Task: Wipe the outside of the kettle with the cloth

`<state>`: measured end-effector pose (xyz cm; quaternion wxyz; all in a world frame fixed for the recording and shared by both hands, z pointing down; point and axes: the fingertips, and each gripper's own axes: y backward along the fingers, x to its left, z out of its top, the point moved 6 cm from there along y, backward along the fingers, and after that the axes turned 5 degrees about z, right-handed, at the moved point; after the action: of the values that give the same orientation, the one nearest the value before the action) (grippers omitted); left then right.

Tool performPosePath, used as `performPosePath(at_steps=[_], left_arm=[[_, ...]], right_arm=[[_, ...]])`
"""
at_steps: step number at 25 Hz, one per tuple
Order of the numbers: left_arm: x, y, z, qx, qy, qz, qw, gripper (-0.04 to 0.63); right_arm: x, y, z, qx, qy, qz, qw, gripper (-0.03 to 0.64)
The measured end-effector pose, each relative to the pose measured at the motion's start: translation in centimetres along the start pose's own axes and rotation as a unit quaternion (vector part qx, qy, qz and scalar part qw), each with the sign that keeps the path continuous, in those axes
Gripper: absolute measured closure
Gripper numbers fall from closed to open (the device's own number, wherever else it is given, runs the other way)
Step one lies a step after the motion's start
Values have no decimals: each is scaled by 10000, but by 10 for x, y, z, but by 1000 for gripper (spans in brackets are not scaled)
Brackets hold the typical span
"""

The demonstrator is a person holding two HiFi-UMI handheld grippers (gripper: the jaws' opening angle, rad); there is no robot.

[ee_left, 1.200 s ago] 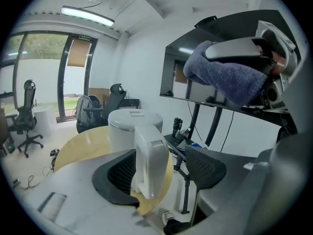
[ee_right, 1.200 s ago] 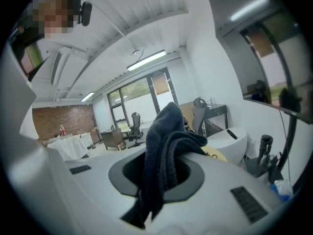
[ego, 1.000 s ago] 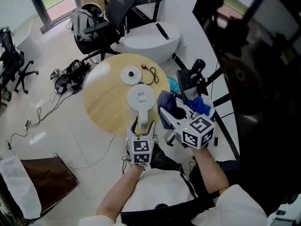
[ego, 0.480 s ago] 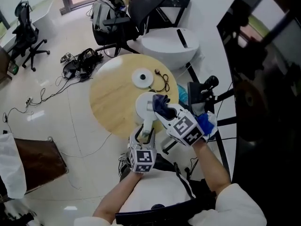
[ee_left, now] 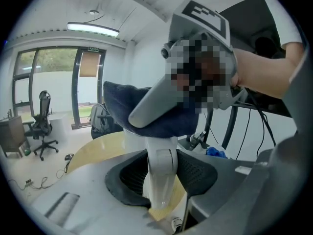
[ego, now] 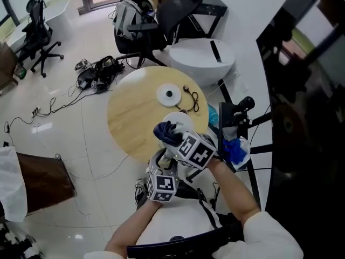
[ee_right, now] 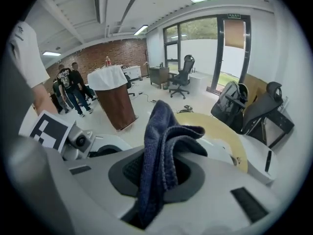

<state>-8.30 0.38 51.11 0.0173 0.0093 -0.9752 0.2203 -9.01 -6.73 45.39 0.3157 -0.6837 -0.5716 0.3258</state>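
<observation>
Left gripper (ee_left: 161, 180) jaws, just closing, clamp kettle (ego: 180, 117) by handle (ee_left: 161, 163). Right gripper (ee_right: 156, 177) jaws pinch cloth (ee_right: 161, 126) over kettle top, body below.

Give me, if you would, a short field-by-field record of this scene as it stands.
surface: round wooden table
left gripper: shut on the kettle handle, which is between its jaws; jaws have just been closing
right gripper: shut on the cloth
cloth: dark blue, bunched, held over the kettle's top; contact unclear
kettle: white, near the table's front edge
kettle base: white disc on the table, apart from the kettle
</observation>
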Motion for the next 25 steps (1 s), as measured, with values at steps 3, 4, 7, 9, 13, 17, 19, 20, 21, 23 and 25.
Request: performPosePath(at_steps=[3,4,7,9,13,17,19,20,21,23,25], left_arm=[[4,1,0,38,16,17,10000,430],[5,1,0,47,25,22,10000,430],[4,0,-1,64,51,23,10000,431],[5,0,-2,75,70,27,9999,431],[7,-2,-5,94,100,9,9999,431],[7,-4,-4,107,126,-59,9998,431],[8,-3,-3,134,129,-88,9998,431],[8,-3,-3,144,124,-103,9998,431],[8,-3,-3,150,110,-121,9998,431],[8,-4,-3,153,61,-166,9997,431],[10,-4,-2,156,15,-212,9997,431]], right_arm=[[-17,-6,13,-106,-137,-29,9998,553],[-26,-7,13,-138,-169,-85,9997,553],[-53,-4,9,-208,-306,-304,9989,552],[-71,0,5,-266,-468,-464,9975,552],[-99,19,-20,-322,-857,-973,9910,552],[-99,41,-48,-329,-1224,-1271,9838,552],[-88,46,-54,-293,-1286,-1290,9828,552],[-81,47,-55,-277,-1291,-1270,9831,552],[-72,47,-56,-268,-1287,-1232,9836,552],[-55,41,-52,-263,-1258,-1101,9856,554],[-37,32,-40,-264,-1159,-928,9886,554]])
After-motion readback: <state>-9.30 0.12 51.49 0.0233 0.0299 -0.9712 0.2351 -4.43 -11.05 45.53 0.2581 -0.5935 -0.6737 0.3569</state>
